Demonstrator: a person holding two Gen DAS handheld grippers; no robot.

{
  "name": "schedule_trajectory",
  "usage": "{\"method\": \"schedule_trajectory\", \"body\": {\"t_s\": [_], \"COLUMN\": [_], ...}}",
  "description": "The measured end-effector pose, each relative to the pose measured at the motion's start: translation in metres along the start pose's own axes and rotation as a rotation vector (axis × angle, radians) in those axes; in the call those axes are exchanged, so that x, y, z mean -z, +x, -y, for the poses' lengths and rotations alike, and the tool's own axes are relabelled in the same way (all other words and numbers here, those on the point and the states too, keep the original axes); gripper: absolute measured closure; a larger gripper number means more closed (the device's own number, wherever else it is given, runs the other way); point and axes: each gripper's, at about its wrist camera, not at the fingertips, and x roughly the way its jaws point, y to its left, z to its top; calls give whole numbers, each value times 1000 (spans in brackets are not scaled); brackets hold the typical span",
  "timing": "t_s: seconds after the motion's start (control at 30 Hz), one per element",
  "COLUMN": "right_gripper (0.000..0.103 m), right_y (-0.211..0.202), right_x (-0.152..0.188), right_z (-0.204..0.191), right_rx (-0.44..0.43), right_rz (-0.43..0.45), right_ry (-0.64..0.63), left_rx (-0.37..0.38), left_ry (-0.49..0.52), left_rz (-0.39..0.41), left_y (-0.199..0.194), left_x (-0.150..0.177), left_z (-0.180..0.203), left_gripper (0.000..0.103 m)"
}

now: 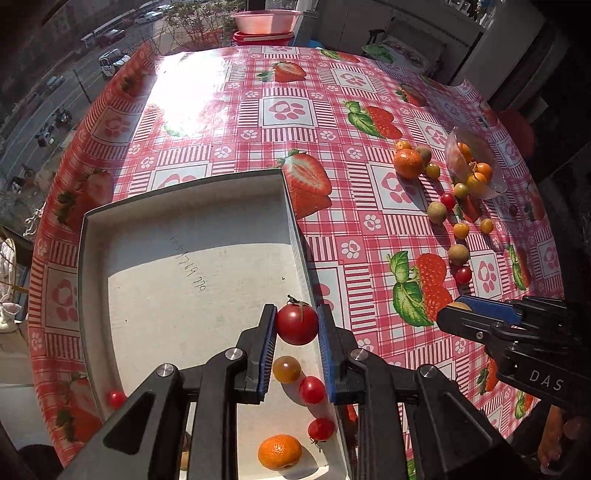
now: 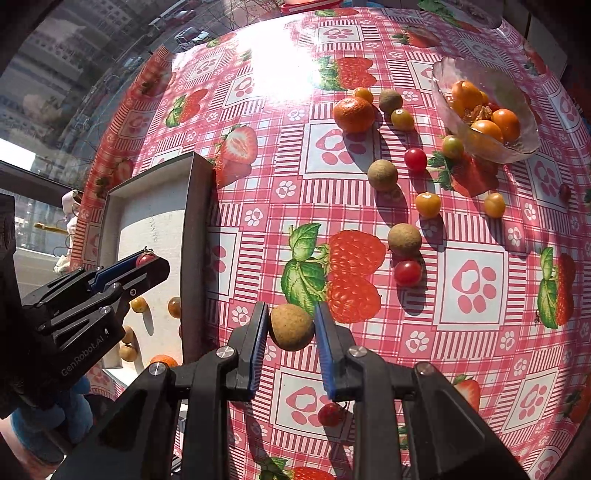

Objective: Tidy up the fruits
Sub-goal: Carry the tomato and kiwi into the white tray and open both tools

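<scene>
My left gripper (image 1: 296, 325) is shut on a red cherry tomato (image 1: 296, 325) and holds it over the right side of the white box (image 1: 184, 258). The box holds several small tomatoes (image 1: 312, 389) and a mandarin (image 1: 279, 451). My right gripper (image 2: 290, 326) is shut on a brown longan (image 2: 290, 326) above the tablecloth, just right of the box (image 2: 147, 221). It also shows in the left wrist view (image 1: 458, 308). The left gripper shows in the right wrist view (image 2: 146, 260). Loose fruits lie on the table: a mandarin (image 2: 353, 113), longans (image 2: 382, 174) and cherry tomatoes (image 2: 407, 273).
A clear glass bowl (image 2: 517, 110) with orange fruits lies tipped at the far right. The round table wears a pink strawberry cloth (image 2: 476, 288). A red tomato (image 2: 330, 414) lies under my right gripper. A pink basin (image 1: 265, 20) stands beyond the table's far edge.
</scene>
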Motion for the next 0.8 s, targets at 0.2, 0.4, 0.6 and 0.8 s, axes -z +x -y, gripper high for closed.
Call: {"method": "schedule_trajectory", "body": {"t_s": [0.2,0.4,0.6,0.8], "right_gripper": [76,76,76,76], "right_y": [13,34,61,81], "right_x": [-9,-17,-22,-22], "right_z": [-46,-92,-120,-133], "right_rx": [-29,-58,-52,-18], "right_rz": [-15,-39,-79,-109], "right_ry": [-66,-122,-148,-175], "left_rx": [-50,-93,-116,-114], "left_ry": [-52,-95,-96,-99], "left_rz": [0,-23,-49,-65], "left_y": [-4,2,15,24], "left_x": [12,21,26,28], "left_z": [-45,-85,-106,-113], "left_gripper": [80,80,80,80]}}
